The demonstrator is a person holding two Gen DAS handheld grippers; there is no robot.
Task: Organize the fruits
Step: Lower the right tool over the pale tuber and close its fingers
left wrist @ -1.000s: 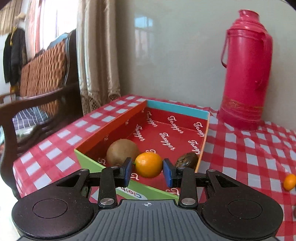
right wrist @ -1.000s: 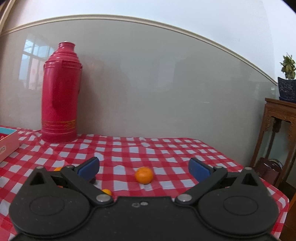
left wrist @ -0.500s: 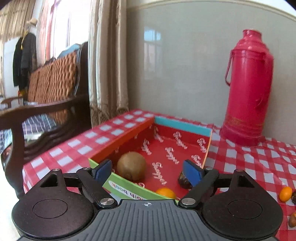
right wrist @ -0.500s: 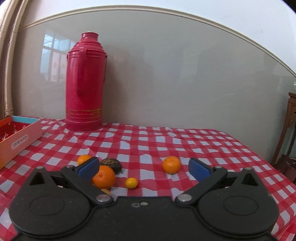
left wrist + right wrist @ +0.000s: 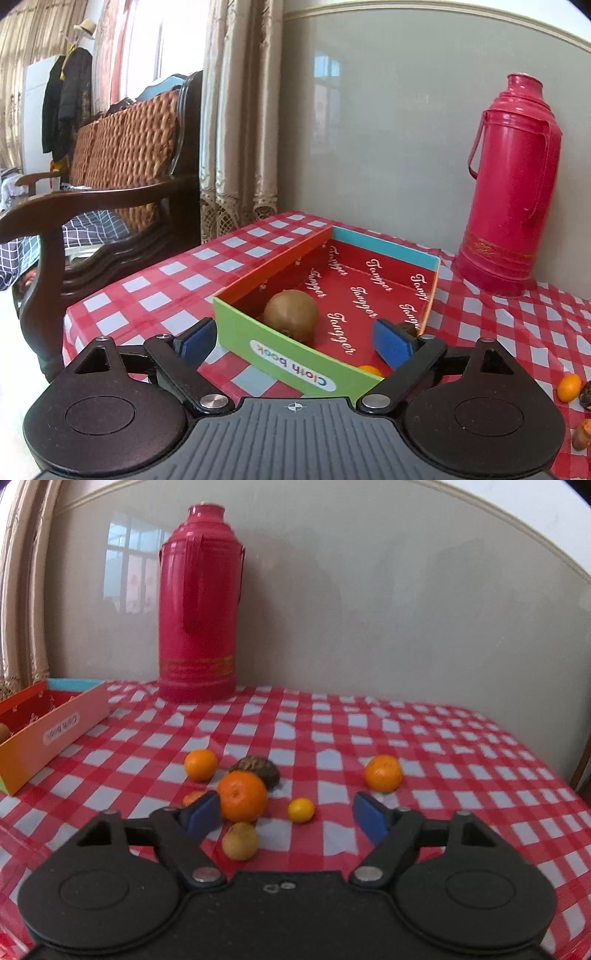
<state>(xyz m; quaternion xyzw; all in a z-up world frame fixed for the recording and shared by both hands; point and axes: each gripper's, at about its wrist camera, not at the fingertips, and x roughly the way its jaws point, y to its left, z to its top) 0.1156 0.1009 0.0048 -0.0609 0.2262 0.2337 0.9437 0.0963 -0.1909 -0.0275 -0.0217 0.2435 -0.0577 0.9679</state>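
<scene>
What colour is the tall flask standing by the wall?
The flask is deep pink-red with a gold band near its base, clearest in the right wrist view.

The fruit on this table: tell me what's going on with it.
A person with a gripper in each hand is sorting fruit into the box. The left gripper is open and empty over the box's near end, where a kiwi, an orange and a dark fruit already lie. The right gripper is open above the loose fruit on the checked tablecloth, near the big orange. Several pieces are still outside the box.
</scene>
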